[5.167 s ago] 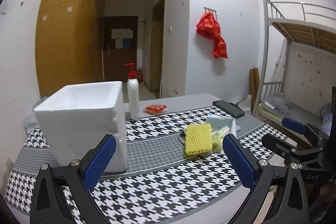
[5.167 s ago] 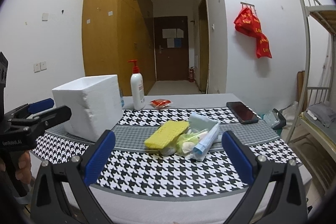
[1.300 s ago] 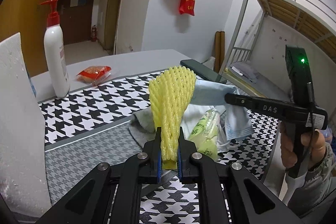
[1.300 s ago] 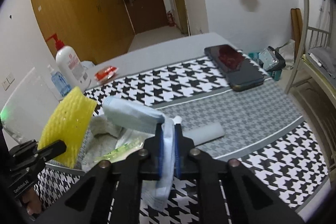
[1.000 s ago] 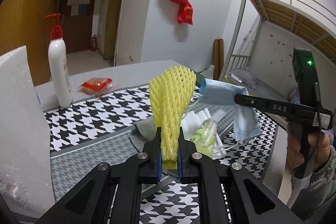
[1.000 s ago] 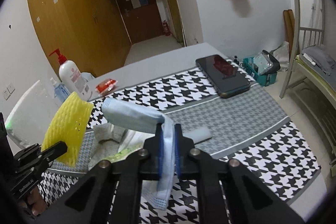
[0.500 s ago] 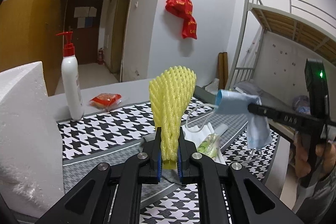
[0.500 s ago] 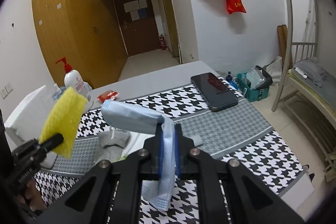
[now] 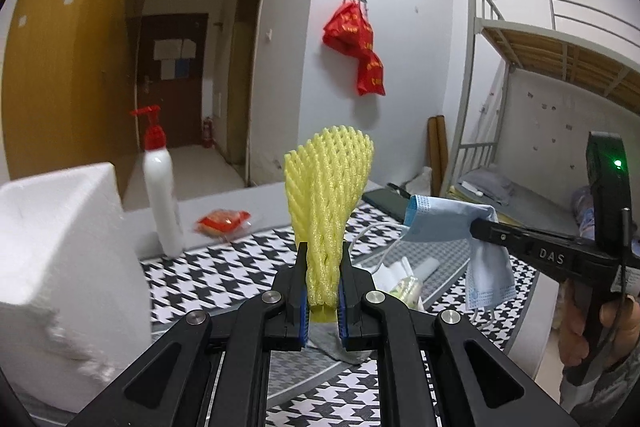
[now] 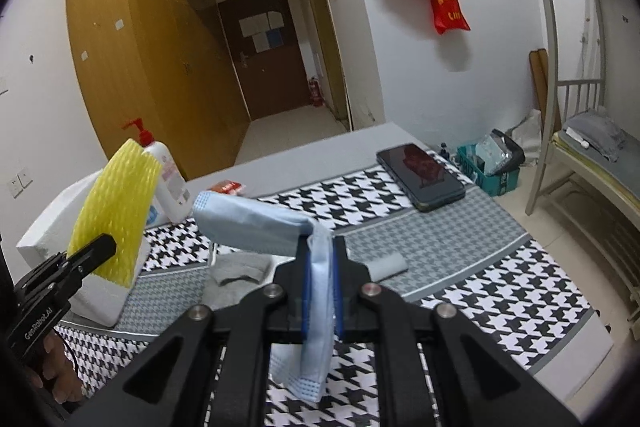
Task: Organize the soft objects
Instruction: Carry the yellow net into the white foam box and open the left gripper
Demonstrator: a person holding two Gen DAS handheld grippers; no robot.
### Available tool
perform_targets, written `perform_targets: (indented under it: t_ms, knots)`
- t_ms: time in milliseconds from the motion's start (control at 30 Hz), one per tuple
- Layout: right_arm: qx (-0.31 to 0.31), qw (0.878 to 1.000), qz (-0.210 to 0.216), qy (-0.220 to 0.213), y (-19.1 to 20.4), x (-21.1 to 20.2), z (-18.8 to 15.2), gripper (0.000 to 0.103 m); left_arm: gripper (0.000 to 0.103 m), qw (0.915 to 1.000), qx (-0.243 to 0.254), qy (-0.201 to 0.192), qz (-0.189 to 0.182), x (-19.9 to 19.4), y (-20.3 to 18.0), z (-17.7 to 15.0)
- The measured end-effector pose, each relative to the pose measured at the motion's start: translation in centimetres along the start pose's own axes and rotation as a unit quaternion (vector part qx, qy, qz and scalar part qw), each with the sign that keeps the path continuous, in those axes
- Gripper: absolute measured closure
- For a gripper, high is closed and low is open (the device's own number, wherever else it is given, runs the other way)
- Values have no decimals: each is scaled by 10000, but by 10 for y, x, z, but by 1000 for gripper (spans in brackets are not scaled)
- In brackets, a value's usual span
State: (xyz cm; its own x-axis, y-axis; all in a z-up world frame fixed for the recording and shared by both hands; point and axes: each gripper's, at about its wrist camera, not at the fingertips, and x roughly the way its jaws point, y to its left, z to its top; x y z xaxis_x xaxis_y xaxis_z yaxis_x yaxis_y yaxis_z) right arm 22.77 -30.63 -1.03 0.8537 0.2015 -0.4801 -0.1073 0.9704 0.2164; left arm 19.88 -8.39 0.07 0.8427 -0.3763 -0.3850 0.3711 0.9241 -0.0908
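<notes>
My left gripper [image 9: 323,301] is shut on a yellow foam fruit net [image 9: 326,195] and holds it upright above the table. The net also shows in the right wrist view [image 10: 114,211]. My right gripper [image 10: 320,291] is shut on a light blue face mask [image 10: 256,223], which droops over the jaws; it also shows in the left wrist view [image 9: 448,223]. A white foam box [image 9: 60,251] stands at the left. A grey sock [image 10: 240,269], a small grey roll [image 10: 386,265] and a green-printed packet [image 9: 406,289] lie on the houndstooth cloth [image 10: 460,247] below.
A white pump bottle [image 9: 162,195] with a red top stands behind the box. A red snack packet [image 9: 222,221] lies near it. A black phone [image 10: 420,177] lies at the table's far right. A metal bunk bed [image 9: 540,99] stands to the right.
Both grippers closed on their items and have lifted them higher off the table. The net and mask now hang clear of the pile, and both views have pulled back.
</notes>
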Motion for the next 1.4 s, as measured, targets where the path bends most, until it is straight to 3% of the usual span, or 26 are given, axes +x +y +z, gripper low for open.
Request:
perform_targets:
  t_ms: [167, 833, 1400]
  knots:
    - [-66, 9998, 79, -191, 15, -14, 3, 91, 92, 9999, -13, 12, 143, -11, 4, 6]
    - [-405, 9970, 359, -544, 70, -38, 22, 91, 92, 9969, -28, -555, 549, -78, 29, 32]
    - [-846, 9876, 1103, -734, 137, -40, 45, 91, 92, 9863, -208, -682, 1489, -116, 66, 49]
